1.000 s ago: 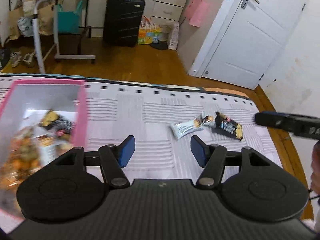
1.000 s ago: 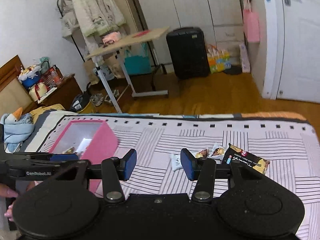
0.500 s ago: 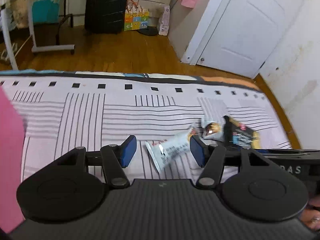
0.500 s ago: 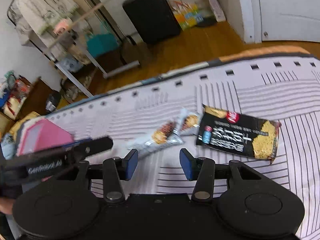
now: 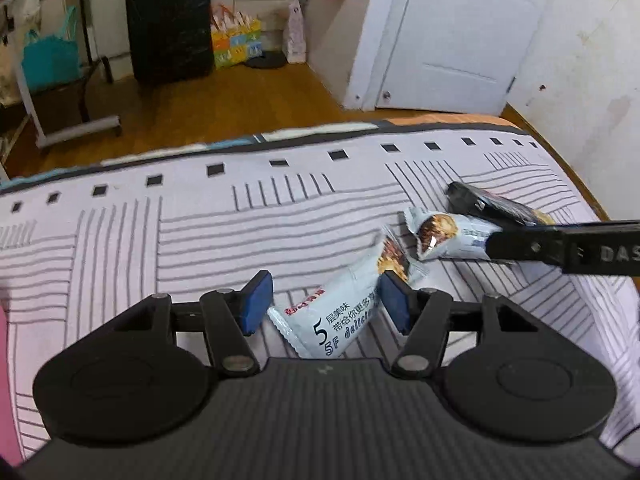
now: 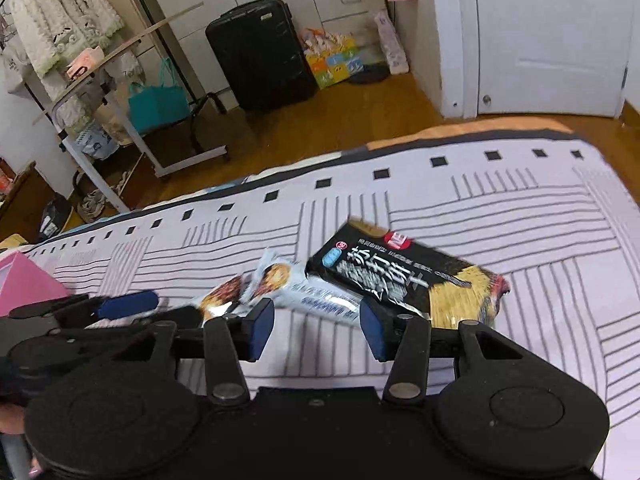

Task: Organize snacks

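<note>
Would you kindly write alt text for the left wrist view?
The open left gripper straddles a pale blue snack bar on a striped bedspread. A second bar and a black packet lie beyond, where the right gripper reaches in.

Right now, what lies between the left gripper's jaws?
In the left wrist view, the near end of a pale blue snack bar lies on the striped bedsheet between the open jaws of the left gripper; neither has closed on it.
</note>
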`<state>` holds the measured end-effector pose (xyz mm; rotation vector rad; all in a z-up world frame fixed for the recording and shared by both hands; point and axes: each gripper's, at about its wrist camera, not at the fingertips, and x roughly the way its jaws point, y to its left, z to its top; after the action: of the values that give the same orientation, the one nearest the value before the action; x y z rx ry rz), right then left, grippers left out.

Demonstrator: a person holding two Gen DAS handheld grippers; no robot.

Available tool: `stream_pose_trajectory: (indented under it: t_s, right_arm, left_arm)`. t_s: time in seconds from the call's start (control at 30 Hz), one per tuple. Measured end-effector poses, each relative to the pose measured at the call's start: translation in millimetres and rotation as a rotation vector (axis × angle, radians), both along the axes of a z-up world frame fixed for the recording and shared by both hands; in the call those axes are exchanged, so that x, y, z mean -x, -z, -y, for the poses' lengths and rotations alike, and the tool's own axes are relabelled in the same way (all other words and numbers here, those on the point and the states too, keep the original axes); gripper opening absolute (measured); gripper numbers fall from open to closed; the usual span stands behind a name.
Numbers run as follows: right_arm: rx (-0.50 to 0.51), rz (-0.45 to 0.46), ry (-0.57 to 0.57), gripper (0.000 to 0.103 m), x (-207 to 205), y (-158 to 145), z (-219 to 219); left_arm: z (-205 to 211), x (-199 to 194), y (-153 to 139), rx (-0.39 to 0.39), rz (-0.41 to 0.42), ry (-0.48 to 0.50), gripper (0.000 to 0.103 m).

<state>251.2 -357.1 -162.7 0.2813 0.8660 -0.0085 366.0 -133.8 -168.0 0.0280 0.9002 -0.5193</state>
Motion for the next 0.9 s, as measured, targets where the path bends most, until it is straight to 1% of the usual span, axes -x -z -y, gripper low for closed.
stream_pose_trajectory:
  t_s: [0.13, 0.2, 0.23, 0.27, 0.3, 0.37, 0.4, 0.43, 0.47, 0.6, 0.7, 0.73, 0.77, 0.9]
  right_arm:
    - [0.057, 0.044, 0.002, 0.054, -3.4, 3.1, 2.2]
    - [0.074, 0.066, -0.016, 0.056, -4.7, 5.5, 1.9]
    - [0.073, 0.077, -0.026, 0.059, -4.7, 6.7, 1.5]
    - [0.066, 0.094, -0.029, 0.061, -4.0, 8.9, 1.8]
    - [0.056, 0.104, -0.031, 0.062, -4.0, 12.2, 3.2]
    - [0.037, 0.103, -0.042, 0.066, -4.9, 18.2, 4.1]
    - [0.036, 0.107, -0.051, 0.069, -4.3, 20.9, 3.7]
    - [0.038, 0.109, -0.064, 0.075, -4.6, 22.8, 3.0]
    - [0.040, 0.111, -0.077, 0.077, -4.7, 24.1, 1.9]
    - [0.084, 0.130, -0.104, 0.079, -5.5, 27.3, -5.1]
    - [0.095, 0.160, -0.136, 0.084, -1.5, 32.0, -7.5]
    - [0.102, 0.161, -0.144, 0.087, -1.2, 34.9, -7.1]
    - [0.111, 0.150, -0.149, 0.087, -1.5, 37.9, -7.7]
    - [0.203, 0.142, -0.180, 0.089, -3.6, 38.4, -20.4]
  left_arm:
    - [1.4, -2.7, 3.1, -0.016, -0.089, 0.071, 0.059]
    - [1.2, -0.8, 2.8, -0.023, -0.083, 0.071, 0.058]
    - [1.7, 0.0, 2.8, -0.020, -0.085, 0.074, 0.058]
    - [1.4, 0.4, 2.9, -0.011, -0.090, 0.072, 0.055]
    - [1.0, 0.6, 3.3, -0.004, -0.092, 0.067, 0.044]
    - [1.2, 0.0, 4.9, 0.000, -0.101, 0.077, 0.034]
    - [1.3, -0.3, 5.2, 0.005, -0.104, 0.079, 0.030]
    - [1.3, -0.2, 5.3, 0.005, -0.108, 0.078, 0.029]
    - [1.5, -0.1, 5.2, 0.008, -0.110, 0.083, 0.027]
    - [2.5, -1.2, 4.7, 0.033, -0.130, 0.084, 0.027]
    - [-0.1, -3.8, 5.6, 0.056, -0.148, 0.070, 0.026]
    - [-0.8, -5.0, 6.0, 0.064, -0.156, 0.064, 0.026]
    - [-1.9, -5.6, 5.9, 0.070, -0.160, 0.059, 0.026]
    - [-4.5, -6.6, 6.1, 0.063, -0.154, 0.041, 0.026]
